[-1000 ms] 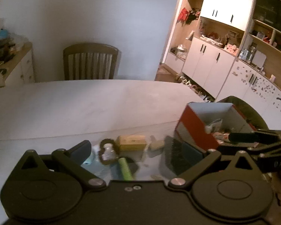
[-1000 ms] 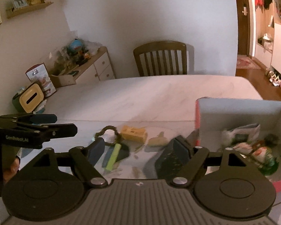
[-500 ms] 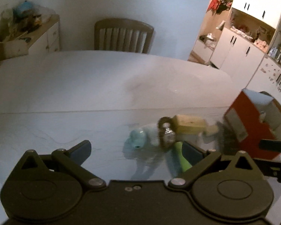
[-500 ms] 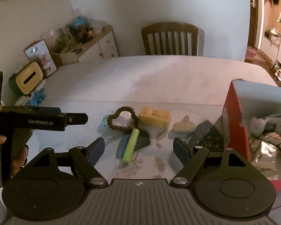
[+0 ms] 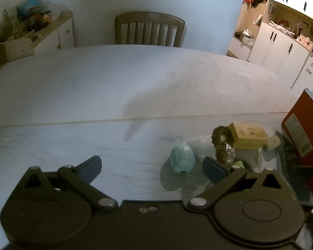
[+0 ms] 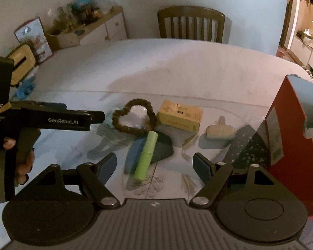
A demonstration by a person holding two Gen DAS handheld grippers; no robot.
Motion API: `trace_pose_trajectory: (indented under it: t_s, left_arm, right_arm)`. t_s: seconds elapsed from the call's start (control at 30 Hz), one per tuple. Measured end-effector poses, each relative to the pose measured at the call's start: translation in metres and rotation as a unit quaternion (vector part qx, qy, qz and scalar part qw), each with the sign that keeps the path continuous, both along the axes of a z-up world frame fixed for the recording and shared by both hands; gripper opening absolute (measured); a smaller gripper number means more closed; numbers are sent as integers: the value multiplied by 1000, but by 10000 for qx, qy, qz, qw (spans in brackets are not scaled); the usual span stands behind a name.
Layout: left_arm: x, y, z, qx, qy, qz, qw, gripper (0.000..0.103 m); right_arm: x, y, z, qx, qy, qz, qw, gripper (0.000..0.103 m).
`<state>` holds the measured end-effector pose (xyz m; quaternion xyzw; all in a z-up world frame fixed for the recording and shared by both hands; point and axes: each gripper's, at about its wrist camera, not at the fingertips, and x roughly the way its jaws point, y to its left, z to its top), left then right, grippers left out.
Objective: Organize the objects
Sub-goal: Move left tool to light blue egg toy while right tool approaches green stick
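1. Table point(image 6: 177, 66): a pale, marble-patterned top that carries every loose item; a wooden chair point(image 6: 191, 24) stands at its far edge.
2. Red box point(image 6: 290, 145): an open-topped carton at the right of the table, serving as landmark for the entries below. Wrapped packets lie inside it, too blurred to identify.
3. Cream-coloured piece point(image 6: 219, 132): the loose item nearest the red box, just to its left, apart from its wall.
4. Yellow carton point(image 6: 180, 115): lying flat, left of the cream-coloured piece and farther from the red box.
5. Heart-shaped scrunchie point(image 6: 134, 118): dark brown, left of the yellow carton and close beside it; something clear and shiny shows inside its loop.
6. Green tube point(image 6: 146, 156): lying on the table nearer the camera than the scrunchie, its far end close to the scrunchie's lower edge, well left of the red box.
7. Teal object point(image 5: 182, 159): rounded, the item farthest from the red box, just left of the scrunchie.
8. Right gripper point(image 6: 154, 165): fingers spread wide, nothing between the pads; the green tube lies on the table in line with the gap.
9. Left gripper point(image 5: 151, 166): fingers spread wide and empty; the teal object lies just ahead of its right finger. A person's hand point(image 6: 20, 158) holds its handle.
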<state>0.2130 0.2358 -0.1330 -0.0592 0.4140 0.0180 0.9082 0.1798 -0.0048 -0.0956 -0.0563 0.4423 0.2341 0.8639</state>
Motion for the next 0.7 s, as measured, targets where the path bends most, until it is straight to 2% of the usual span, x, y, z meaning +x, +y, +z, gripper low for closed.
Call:
trace_pose_trajectory:
  t_s: [0.33, 0.47, 0.53, 0.63, 0.7]
  left_arm:
    - [12, -8, -10, 184, -23, -131, 9997, 102]
    - [13, -11, -13, 218, -67, -155, 9996, 98]
    - [14, -11, -14, 193, -79, -153, 9997, 96]
    - [17, -9, -15, 178, -66, -128, 9997, 86]
    - [17, -8, -15, 92, -54, -148, 9998, 84]
  right_arm:
    - [16, 16, -27, -282, 212, 16, 9994, 80]
    - [21, 22, -31, -329, 198, 41, 9993, 79]
    - [23, 26, -35, -404, 199, 68, 9990, 75]
    - [25, 31, -40, -474, 216, 87, 9986, 70]
    - [26, 34, -43, -516, 208, 123, 9984, 64]
